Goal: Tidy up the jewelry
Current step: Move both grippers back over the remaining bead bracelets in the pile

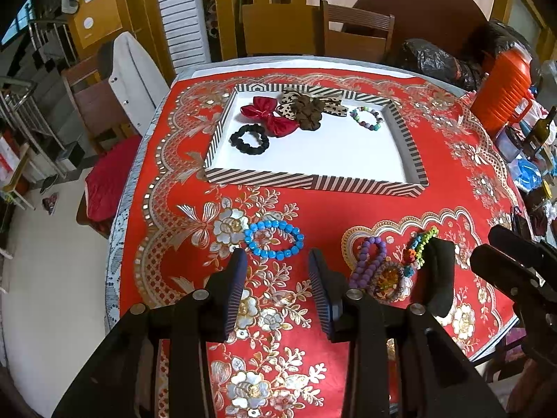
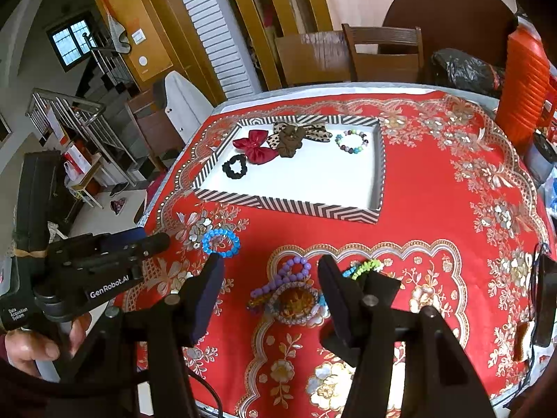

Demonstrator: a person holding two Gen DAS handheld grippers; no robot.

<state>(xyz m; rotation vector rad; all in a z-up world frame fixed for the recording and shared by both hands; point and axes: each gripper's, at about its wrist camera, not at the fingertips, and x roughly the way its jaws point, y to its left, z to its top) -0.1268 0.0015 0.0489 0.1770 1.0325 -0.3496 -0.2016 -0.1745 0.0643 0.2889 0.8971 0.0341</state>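
Note:
A striped tray [image 1: 313, 183] [image 2: 289, 205] sits mid-table holding a red bow [image 1: 268, 116], a leopard bow with brown scrunchie [image 1: 310, 106], a black scrunchie [image 1: 249, 139] and a pastel bead bracelet [image 1: 368, 118]. A blue bead bracelet [image 1: 274, 239] [image 2: 221, 242] lies on the cloth just ahead of my open left gripper [image 1: 278, 261]. A purple bead bracelet [image 2: 283, 277], a woven bangle [image 2: 296, 301] and a green-blue bracelet [image 2: 362, 267] lie in a heap by my open right gripper [image 2: 271, 266]. Both grippers are empty.
A red floral tablecloth [image 1: 348, 209] covers the table. An orange jug [image 1: 504, 94], bottles and bags crowd the right edge. Chairs stand at the far and left sides. A dark phone [image 2: 544, 299] lies at the right edge.

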